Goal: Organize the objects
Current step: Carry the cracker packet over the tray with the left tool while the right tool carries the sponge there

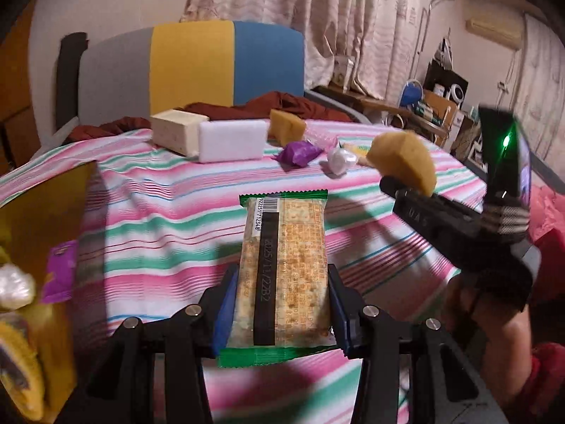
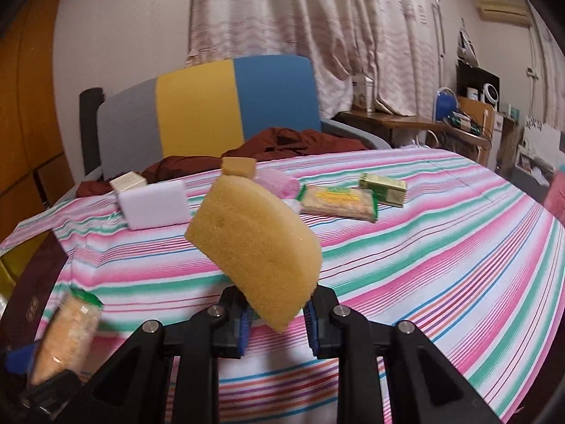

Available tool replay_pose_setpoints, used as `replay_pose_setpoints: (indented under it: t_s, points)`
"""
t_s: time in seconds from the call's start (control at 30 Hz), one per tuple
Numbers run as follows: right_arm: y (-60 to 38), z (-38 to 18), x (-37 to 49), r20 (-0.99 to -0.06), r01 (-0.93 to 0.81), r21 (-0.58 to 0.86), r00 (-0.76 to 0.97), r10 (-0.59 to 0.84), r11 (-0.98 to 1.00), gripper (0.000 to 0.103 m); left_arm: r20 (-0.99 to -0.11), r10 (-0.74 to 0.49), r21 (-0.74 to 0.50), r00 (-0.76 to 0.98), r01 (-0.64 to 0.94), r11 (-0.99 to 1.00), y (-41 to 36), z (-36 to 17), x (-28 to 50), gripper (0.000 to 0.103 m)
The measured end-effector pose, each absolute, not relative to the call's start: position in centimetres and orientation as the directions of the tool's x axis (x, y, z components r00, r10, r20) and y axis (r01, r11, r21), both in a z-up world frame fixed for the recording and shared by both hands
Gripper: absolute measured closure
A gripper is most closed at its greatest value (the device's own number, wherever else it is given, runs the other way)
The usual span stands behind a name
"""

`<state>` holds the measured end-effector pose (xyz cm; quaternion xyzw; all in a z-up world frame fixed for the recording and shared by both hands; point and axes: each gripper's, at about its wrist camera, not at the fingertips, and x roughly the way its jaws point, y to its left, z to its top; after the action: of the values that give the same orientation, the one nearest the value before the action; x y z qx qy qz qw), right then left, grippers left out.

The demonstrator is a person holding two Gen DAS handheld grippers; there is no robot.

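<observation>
My left gripper [image 1: 280,304] is shut on a green-edged cracker packet [image 1: 284,265], held above the striped tablecloth [image 1: 159,219]. My right gripper [image 2: 277,312] is shut on a yellow sponge [image 2: 254,247], held tilted above the table; the sponge also shows in the left wrist view [image 1: 402,162], with the right gripper [image 1: 406,185] under it. The left gripper's cracker packet shows at the lower left of the right wrist view [image 2: 67,335]. A gold box [image 1: 42,247] with small items stands at the left.
On the table lie a white block [image 1: 231,140], a cream box [image 1: 178,129], another sponge piece [image 1: 287,125], a purple wrapper [image 1: 298,152], a white wrapper [image 1: 339,160], a second cracker packet [image 2: 339,202] and a green box [image 2: 383,185]. A chair [image 1: 197,67] with red cloth stands behind.
</observation>
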<state>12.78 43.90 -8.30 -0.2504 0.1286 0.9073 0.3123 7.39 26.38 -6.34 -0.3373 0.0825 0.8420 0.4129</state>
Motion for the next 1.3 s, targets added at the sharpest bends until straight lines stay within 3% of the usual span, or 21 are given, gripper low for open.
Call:
replay_pose_setpoints:
  t_s: [0.43,0.73,1.1,1.3]
  points:
    - [37.1,-6.9,11.8,-0.558,-0.461,0.207,-0.78,0.282,-0.863,0.08,-0.575,0.6,-0.256,-0.557,-0.574,-0.778,15.4,-2.2,3.1,0.056]
    - [30.6,-4.0,9.9,-0.529,-0.238,0.264,-0.846,0.066,-0.935,0.079,-0.599,0.456,-0.284,-0.658,-0.358,-0.889,7.2,-1.8,-3.4,0.056]
    - [23.4,-3.3,7.3,-0.573,-0.03,0.254,-0.81,-0.125,-0.967,0.079,-0.722,0.317,-0.275,-0.616,-0.165,-0.947,2.4,-5.0,-10.3,0.056]
    - [20.9,-4.2,6.2,-0.63,0.015,0.219,-0.761,-0.153,-0.976,0.079,-0.768,0.29,-0.274,-0.572,-0.116,-0.955,1.9,-5.9,-13.2,0.056]
